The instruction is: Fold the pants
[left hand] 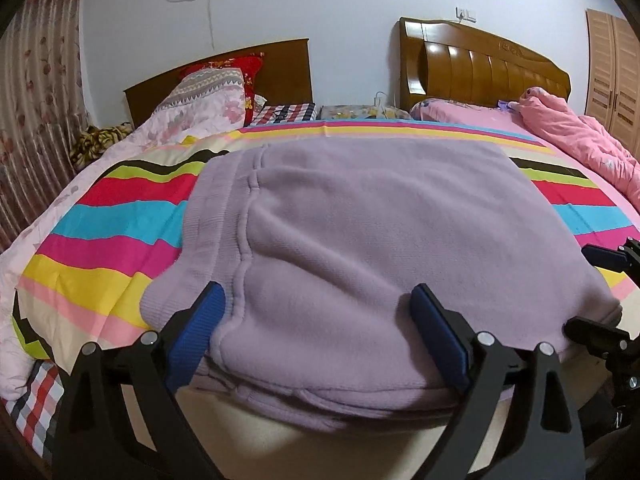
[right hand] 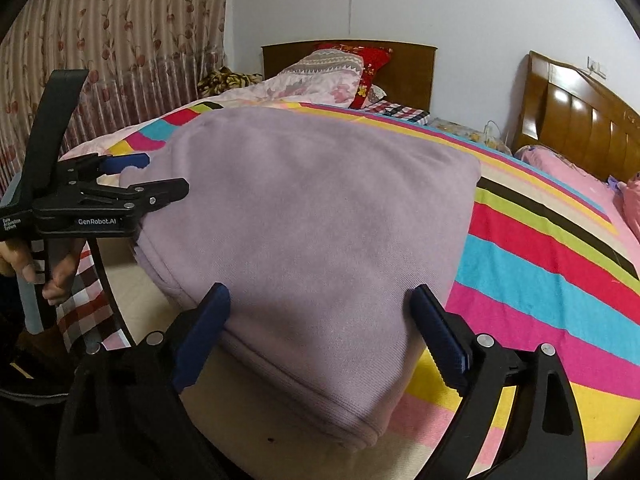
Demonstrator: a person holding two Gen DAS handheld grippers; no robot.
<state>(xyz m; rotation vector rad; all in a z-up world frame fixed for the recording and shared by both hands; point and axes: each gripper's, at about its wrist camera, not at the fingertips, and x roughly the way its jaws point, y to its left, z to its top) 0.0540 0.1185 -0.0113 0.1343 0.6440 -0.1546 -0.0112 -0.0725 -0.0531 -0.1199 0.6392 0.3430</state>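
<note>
The lavender pants [left hand: 360, 220] lie folded into a thick rectangle on the striped bedspread [left hand: 120, 208], with the ribbed waistband along their left side. My left gripper [left hand: 318, 310] stands open at the near edge of the stack, which lies between its blue pads. In the right wrist view the pants [right hand: 320, 208] fill the middle. My right gripper [right hand: 320, 300] is open too, straddling the near right corner of the fold. The left gripper [right hand: 166, 172] shows there at the stack's left end, held by a hand [right hand: 56, 280]. The right gripper [left hand: 580, 290] appears at the left wrist view's right edge.
A pink quilt [left hand: 580, 140] is bunched on the bed's far right. Pillows and a floral quilt [left hand: 208, 100] lie before two wooden headboards [left hand: 480, 64]. A patterned curtain [right hand: 120, 40] hangs on the left and a wardrobe [left hand: 612, 72] stands far right. Checked fabric [right hand: 92, 280] hangs over the bed's near edge.
</note>
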